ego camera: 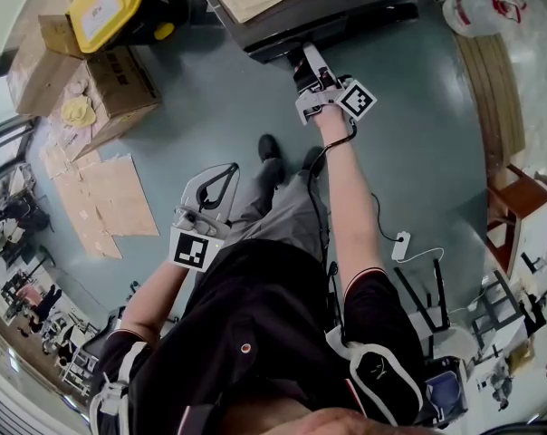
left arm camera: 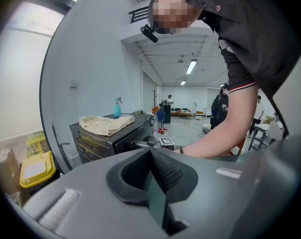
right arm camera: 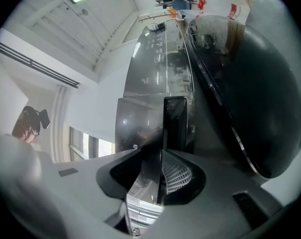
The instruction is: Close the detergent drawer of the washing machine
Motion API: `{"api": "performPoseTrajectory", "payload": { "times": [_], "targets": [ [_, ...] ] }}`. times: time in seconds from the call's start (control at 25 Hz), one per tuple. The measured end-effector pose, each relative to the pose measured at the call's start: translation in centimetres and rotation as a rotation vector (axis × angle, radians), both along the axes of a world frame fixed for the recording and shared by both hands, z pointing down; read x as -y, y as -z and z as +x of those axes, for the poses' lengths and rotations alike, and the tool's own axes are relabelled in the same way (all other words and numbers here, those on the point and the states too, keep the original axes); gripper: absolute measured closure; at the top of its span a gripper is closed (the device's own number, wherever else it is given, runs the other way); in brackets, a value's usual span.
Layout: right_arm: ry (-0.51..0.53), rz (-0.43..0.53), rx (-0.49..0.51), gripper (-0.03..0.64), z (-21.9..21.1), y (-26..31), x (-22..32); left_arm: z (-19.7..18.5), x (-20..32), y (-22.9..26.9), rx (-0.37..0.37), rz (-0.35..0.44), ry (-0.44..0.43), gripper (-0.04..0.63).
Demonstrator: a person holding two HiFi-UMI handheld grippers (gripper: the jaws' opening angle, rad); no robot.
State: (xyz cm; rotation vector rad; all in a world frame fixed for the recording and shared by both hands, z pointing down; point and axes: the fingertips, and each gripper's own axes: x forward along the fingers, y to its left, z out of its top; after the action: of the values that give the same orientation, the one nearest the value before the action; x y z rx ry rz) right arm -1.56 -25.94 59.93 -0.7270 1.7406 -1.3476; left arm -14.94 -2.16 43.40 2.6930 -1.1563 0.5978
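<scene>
Nearest the body, the left gripper [ego camera: 221, 178] hangs low at about 7 o'clock in the head view, clenched on nothing; in its own view its ribbed black rubber pads [left arm camera: 165, 173] meet with no gap. Farther out, at 12 o'clock, the right arm is stretched toward the washing machine [ego camera: 346, 12], and the right gripper [ego camera: 308, 57] is at the machine's front edge. In the right gripper view that gripper [right arm camera: 160, 158] is clamped on the detergent drawer [right arm camera: 143, 195]. A thin, glossy dark front panel stands between the pads, and a pale grey ribbed plastic tray shows just behind it at 6 o'clock, so the drawer stands pulled out. Beyond lies the machine's shiny dark control panel [right arm camera: 155, 59] with small pale markings. The round, bulging dark glass door [right arm camera: 260, 98] fills the 3 o'clock side. A crumpled beige cloth [left arm camera: 105, 124] lies on the machine's flat top surface, with a blue spray bottle [left arm camera: 118, 107] upright behind it. A bin with a yellow lid [ego camera: 106, 7] and a cardboard box [ego camera: 110, 89] sit on the smooth grey-green floor [ego camera: 210, 107] at 10 o'clock.
</scene>
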Motion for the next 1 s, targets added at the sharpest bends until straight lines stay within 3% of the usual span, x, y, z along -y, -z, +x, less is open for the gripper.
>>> {"api": "performPoseTrajectory", "payload": {
  "times": [0.72,0.88,1.0],
  "targets": [
    [-0.003,-0.012,-0.024,0.499,-0.4,0.1,1.1,0.7,-0.2,-0.5,-0.003,-0.006,-0.005,0.595],
    [-0.015,-0.045,0.029,0.499,-0.5,-0.4,1.3,0.4,-0.2,-0.4,0.011,-0.009,-0.001,0.595],
    [-0.008,-0.035,0.013,0.5,-0.6,-0.2,1.2,0.0,-0.1,-0.1,0.014,0.001,0.003,0.595]
  ]
}}
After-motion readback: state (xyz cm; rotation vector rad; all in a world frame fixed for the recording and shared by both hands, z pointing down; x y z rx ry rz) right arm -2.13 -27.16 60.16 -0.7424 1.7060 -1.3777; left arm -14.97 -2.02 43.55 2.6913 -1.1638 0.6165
